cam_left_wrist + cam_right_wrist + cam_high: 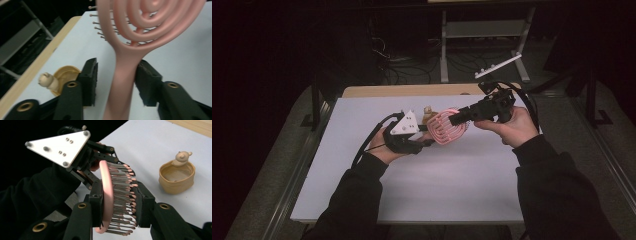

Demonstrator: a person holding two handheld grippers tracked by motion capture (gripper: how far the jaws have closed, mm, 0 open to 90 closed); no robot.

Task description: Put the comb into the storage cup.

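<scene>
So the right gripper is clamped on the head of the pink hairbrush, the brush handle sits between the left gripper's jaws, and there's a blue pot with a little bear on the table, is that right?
Not quite: the pot with the little bear is tan, not blue, as the right gripper view shows. The rest holds: the right gripper is clamped on the head of the pink hairbrush, and the brush handle sits between the left gripper's jaws.

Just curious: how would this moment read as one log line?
right gripper: shut on pink hairbrush head | left gripper: open around handle | bear pot: on table
</scene>
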